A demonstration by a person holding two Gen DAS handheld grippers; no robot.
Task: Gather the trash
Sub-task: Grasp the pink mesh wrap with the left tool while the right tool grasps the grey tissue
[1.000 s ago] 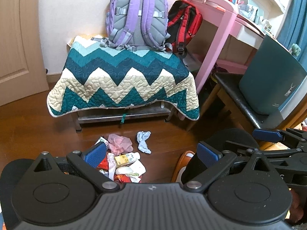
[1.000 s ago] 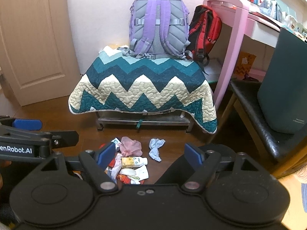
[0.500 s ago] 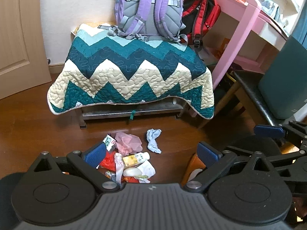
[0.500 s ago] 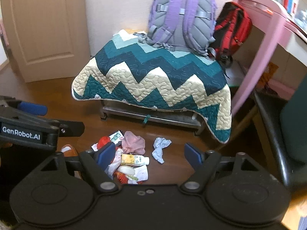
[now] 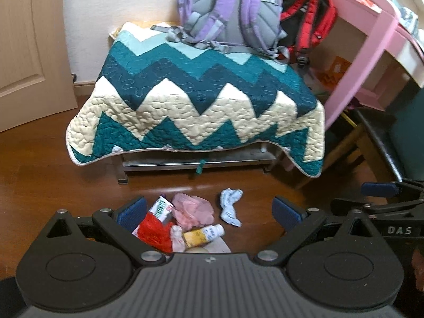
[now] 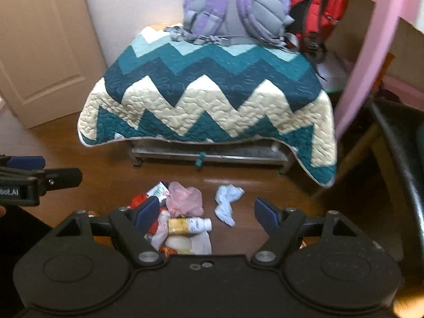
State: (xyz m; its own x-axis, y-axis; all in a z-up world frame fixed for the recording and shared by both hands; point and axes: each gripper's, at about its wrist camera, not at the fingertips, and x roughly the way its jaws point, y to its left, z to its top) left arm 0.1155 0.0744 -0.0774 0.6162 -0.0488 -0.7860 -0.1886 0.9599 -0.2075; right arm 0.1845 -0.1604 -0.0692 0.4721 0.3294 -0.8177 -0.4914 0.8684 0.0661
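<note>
Purple backpack (image 5: 228,8) on zigzag quilt (image 5: 196,106)

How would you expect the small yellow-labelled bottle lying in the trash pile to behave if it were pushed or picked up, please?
The small bottle lies on its side, so a push would probably roll it. It looks like smooth plastic, likely stiff and light, perhaps slippery between pads. It rests on crumpled wrappers, which may shift under it.

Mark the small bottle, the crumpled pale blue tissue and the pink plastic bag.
small bottle (image 6: 189,225), right wrist view, on its label.
crumpled pale blue tissue (image 6: 225,200), right wrist view, mid-wad.
pink plastic bag (image 5: 193,212), left wrist view, centre of the bag.
</note>
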